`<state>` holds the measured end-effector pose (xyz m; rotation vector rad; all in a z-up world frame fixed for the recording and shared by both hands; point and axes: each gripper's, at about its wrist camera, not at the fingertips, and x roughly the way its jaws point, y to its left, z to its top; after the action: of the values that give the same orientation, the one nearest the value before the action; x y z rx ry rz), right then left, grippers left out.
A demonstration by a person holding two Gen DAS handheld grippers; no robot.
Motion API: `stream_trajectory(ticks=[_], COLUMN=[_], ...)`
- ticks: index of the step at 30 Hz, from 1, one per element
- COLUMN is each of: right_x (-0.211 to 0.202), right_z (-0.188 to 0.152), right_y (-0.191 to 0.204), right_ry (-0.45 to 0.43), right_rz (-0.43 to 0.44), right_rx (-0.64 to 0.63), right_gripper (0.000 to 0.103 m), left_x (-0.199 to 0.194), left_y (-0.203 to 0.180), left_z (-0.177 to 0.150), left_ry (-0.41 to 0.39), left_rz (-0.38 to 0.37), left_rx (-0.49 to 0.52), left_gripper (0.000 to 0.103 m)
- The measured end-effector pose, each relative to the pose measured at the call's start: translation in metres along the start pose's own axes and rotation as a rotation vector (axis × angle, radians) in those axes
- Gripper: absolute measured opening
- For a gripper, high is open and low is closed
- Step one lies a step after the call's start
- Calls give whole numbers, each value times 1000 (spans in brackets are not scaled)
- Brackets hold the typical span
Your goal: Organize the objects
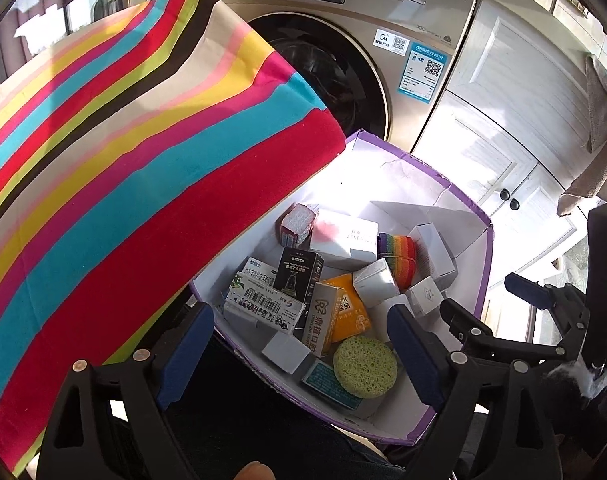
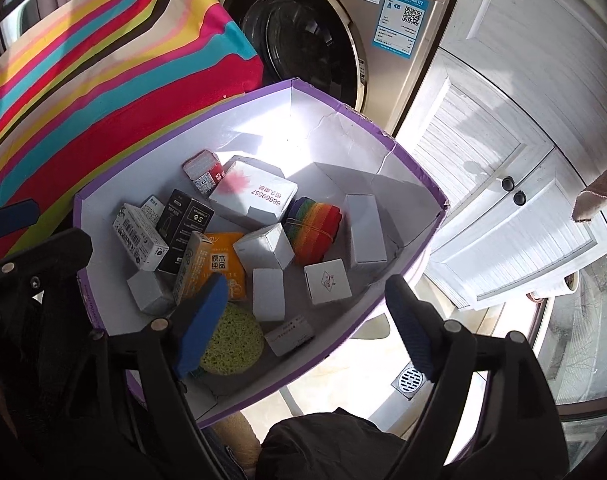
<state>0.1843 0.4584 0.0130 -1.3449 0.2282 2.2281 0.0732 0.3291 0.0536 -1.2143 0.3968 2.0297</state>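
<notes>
We hold both grippers, left gripper (image 1: pixel 299 346) and right gripper (image 2: pixel 309 326), over the near edge of the purple box (image 2: pixel 419 178); fingers wide apart, empty; the green sponge (image 2: pixel 232 343) lies at the box's near wall, just beside the right gripper's fingers, so the right seems nearer.

- The left tongs (image 1: pixel 299 354) point steeply downward, jaws spread wide with nothing between them.
- Their blue pads (image 1: pixel 185 354) face each other across the gap, mounted on black linkage arms with round rivets.
- A fingertip (image 1: pixel 255 471) of the person shows at the bottom edge of the left wrist view.
- The right tongs (image 2: pixel 307 330) also tilt steeply downward, jaws wide apart and gripping nothing.
- Their blue pads (image 2: pixel 201 326) are bare.
- The two tongs sit close side by side: each appears at the edge of the other's view, the right one's jaws parted in the left view.
</notes>
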Motion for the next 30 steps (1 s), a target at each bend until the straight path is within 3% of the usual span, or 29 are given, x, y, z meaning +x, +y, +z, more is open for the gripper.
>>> stream_trajectory(ticks=[8, 17, 21, 30], right_x=[3, 5, 6, 20], right_z=[2, 3, 5, 18], right_y=[-3, -3, -5, -18], right_ry=[8, 9, 11, 11], right_rz=[37, 35, 28, 27], right_rx=[49, 59, 55, 62], right_gripper=[83, 83, 83, 83], left_x=[3, 8, 8, 27], left_y=[1, 2, 0, 12], left_z=[0, 0, 2, 14], left_ry=[35, 56, 56, 59], left_rz=[-45, -14, -16, 17], left_rx=[-14, -6, 10, 15], left_gripper=[89, 89, 103, 103])
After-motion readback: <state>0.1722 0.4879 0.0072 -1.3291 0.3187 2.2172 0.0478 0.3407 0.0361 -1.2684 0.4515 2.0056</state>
